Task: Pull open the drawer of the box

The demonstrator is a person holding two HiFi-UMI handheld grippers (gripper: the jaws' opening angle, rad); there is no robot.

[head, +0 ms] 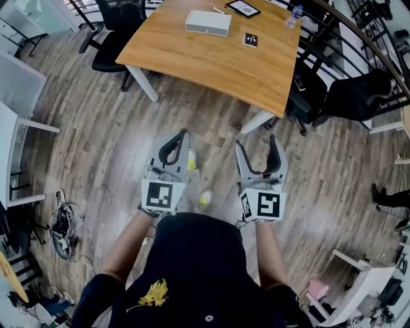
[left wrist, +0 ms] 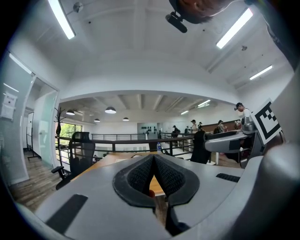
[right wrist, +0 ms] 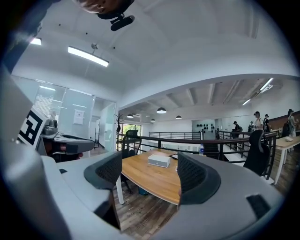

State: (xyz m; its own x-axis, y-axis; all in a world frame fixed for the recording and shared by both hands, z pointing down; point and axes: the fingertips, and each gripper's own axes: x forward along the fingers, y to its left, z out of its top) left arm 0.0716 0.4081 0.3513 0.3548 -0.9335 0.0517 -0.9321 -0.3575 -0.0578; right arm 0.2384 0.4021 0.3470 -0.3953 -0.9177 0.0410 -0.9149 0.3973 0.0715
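Box [head: 208,23], white and flat: sits on the far part of the wooden table [head: 211,64], well apart from both tongs. Just right of it, a small black notebook [head: 250,40]; further back, a dark tablet [head: 243,8] and a bottle [head: 294,15] near the table's edge. Left gripper [head: 184,133]: held level above the plank floor [head: 102,147], jaws pressed together on nothing. Right gripper [head: 256,142]: alongside, jaws spread wide, empty, facing the box.
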